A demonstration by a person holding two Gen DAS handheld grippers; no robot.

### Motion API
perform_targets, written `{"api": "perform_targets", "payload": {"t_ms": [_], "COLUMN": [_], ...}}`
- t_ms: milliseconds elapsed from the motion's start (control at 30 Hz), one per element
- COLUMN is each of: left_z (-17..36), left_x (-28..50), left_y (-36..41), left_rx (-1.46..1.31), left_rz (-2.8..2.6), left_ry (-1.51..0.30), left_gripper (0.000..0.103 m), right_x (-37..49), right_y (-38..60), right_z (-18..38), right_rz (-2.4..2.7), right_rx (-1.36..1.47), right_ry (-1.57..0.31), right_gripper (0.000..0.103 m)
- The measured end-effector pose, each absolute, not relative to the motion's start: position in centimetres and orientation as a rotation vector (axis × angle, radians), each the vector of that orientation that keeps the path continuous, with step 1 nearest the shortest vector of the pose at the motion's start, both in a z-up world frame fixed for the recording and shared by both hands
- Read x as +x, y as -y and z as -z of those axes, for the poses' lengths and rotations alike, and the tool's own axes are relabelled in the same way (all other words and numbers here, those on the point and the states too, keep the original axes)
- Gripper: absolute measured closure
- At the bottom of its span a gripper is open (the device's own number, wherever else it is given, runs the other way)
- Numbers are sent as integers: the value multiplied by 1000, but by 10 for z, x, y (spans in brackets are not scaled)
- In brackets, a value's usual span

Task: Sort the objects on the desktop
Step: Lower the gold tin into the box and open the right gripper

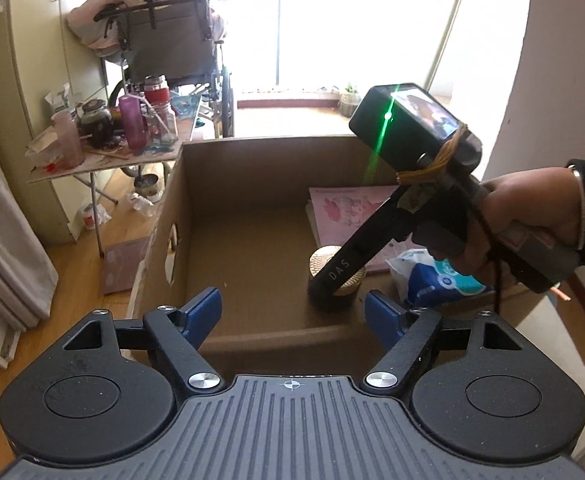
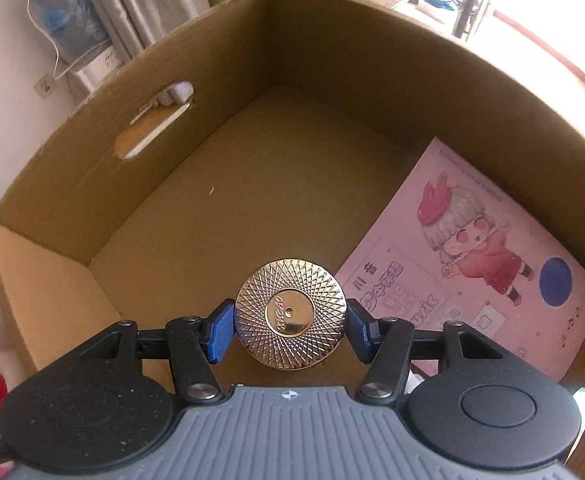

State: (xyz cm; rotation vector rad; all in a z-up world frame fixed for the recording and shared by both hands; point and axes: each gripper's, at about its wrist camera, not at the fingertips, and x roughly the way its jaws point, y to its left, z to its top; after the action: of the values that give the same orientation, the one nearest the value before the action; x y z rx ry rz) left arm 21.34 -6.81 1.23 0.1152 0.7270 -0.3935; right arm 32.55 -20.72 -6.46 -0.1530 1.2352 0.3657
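Observation:
A round jar with a gold patterned lid [image 2: 290, 314] sits between the blue pads of my right gripper [image 2: 290, 322], which press on its sides. It hangs low inside an open cardboard box [image 2: 292, 60]. In the left wrist view, a hand points the right gripper [image 1: 332, 292] steeply down into the box [image 1: 252, 168], and the jar [image 1: 324, 260] shows beneath it. My left gripper [image 1: 294, 308] is open over the box's near edge with nothing between its fingers. A pink cartoon booklet [image 2: 472, 272] lies flat on the box floor at the right.
A blue and white tissue pack [image 1: 440, 276] lies in the box's right corner beside the pink booklet [image 1: 348, 208]. Left of the box stands a folding table [image 1: 104, 160] crowded with bottles and jars. A wheelchair [image 1: 168, 40] stands before a bright window.

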Motion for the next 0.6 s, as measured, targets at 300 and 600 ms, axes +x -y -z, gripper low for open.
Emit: {"api": "perform_targets", "payload": {"t_ms": [300,600], "left_z": [-16,2], "left_x": [182,172], "left_y": [56,47], "left_rx": [49,21], "left_rz": [372,328], "left_ry": [-741,-777], "left_gripper": [22,22], "right_x": [324,329], "right_y": [206,213], "right_z": [65,66], "right_rz": [-356,-302], "right_rx": [-194,-184], "right_ry": [-1275,-1285], "right_gripper": [42,42]}}
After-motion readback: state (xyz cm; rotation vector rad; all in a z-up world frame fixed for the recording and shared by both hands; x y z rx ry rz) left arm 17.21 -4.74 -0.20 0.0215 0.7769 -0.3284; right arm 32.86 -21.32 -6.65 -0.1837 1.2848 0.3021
